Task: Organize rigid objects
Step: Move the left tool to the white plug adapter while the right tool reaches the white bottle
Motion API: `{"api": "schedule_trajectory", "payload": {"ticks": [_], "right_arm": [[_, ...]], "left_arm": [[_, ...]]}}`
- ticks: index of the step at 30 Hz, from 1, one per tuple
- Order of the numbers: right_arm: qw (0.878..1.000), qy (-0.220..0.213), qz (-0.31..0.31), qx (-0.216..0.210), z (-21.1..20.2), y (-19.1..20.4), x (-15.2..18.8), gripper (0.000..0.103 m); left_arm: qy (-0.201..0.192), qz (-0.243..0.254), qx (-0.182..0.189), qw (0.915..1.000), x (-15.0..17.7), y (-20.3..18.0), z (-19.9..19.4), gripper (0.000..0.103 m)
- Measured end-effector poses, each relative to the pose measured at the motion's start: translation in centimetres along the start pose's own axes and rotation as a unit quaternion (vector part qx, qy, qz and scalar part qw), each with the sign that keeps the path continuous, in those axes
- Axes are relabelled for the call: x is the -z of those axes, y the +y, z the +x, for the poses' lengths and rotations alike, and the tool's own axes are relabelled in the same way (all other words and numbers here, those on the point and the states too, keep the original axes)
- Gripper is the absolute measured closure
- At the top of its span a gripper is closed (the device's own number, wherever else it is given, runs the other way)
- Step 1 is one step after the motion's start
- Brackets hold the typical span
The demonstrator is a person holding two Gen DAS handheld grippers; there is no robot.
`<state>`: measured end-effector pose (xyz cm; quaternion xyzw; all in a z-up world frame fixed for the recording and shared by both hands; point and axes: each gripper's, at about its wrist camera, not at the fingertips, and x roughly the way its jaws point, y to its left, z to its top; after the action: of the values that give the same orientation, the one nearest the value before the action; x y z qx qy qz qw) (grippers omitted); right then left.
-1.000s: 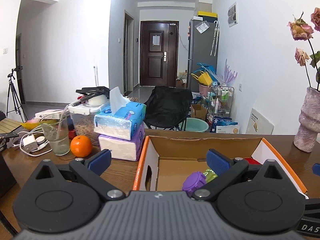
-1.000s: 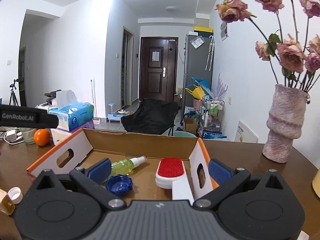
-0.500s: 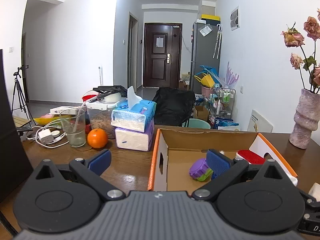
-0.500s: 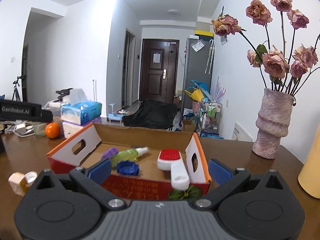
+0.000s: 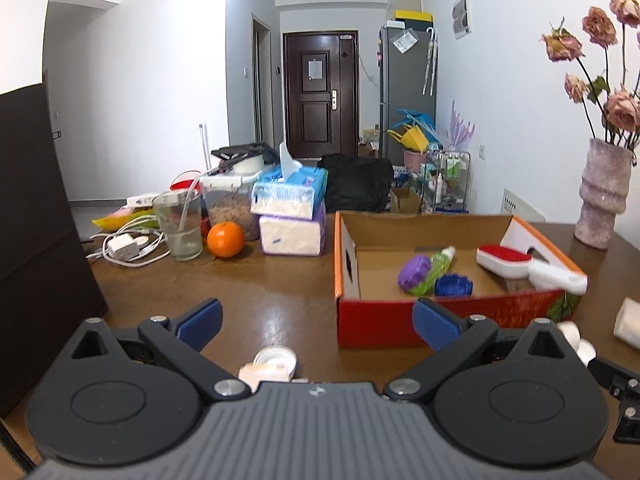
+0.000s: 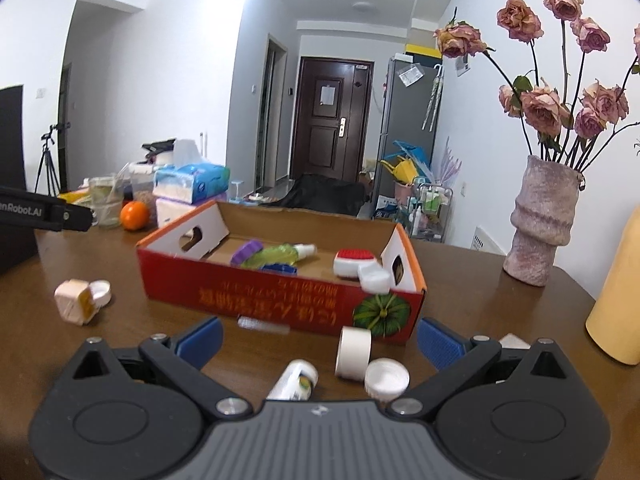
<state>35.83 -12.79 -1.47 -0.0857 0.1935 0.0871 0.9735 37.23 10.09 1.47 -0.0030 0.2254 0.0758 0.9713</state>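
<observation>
A red cardboard box (image 5: 440,322) (image 6: 280,300) stands on the brown table and holds a purple cap (image 5: 414,272), a green spray bottle (image 5: 438,266), a blue cap (image 5: 453,285) and a red-and-white brush (image 5: 512,262). My left gripper (image 5: 316,316) is open and empty, with a small beige bottle and its white cap (image 5: 272,364) just below it. My right gripper (image 6: 318,338) is open and empty in front of the box. Between its fingers lie a white tape roll (image 6: 354,352), a white cap (image 6: 386,376) and a small white bottle (image 6: 294,380).
Tissue packs (image 5: 290,208), an orange (image 5: 225,239), a glass (image 5: 178,224) and cables (image 5: 124,244) crowd the far left. A pink vase with roses (image 6: 538,220) stands far right, a yellow object (image 6: 618,292) at the right edge. A dark panel (image 5: 36,220) stands left.
Both grippers have pulled back from over the box to the near side of it. The loose bottles, caps and tape roll on the table have come into view.
</observation>
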Motion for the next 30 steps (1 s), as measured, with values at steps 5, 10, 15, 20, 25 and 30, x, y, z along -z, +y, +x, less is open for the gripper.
{"api": "schedule_trajectory", "payload": {"ticks": [5,10,15,20,25,30], "right_arm": [[1.0,0.014,-0.006,0.001,-0.8,0.1,1.4,0.0],[0.999,0.033,-0.007,0.003,-1.1,0.4,2.8,0.0],[0.999,0.043,-0.009,0.004,-1.2,0.9,3.4,0.0],[0.999,0.048,-0.004,0.006,-0.6,1.2,3.3,0.0],[0.998,0.069,0.001,0.014,1.2,1.4,3.2,0.0],[0.995,0.097,0.02,0.024,3.8,1.7,2.9,0.005]], "left_arm": [[0.017,0.006,-0.002,0.9998,2.1,1.0,-1.0,0.0],[0.037,0.008,-0.004,0.9993,3.7,2.0,-1.3,0.0],[0.048,0.005,-0.013,0.9988,4.7,3.2,-1.4,0.0],[0.053,-0.002,-0.018,0.9984,4.8,4.0,-1.0,0.0],[0.061,0.0,-0.021,0.9979,4.9,4.3,-0.3,0.0],[0.07,0.0,-0.028,0.9972,4.9,4.4,0.8,0.0]]}}
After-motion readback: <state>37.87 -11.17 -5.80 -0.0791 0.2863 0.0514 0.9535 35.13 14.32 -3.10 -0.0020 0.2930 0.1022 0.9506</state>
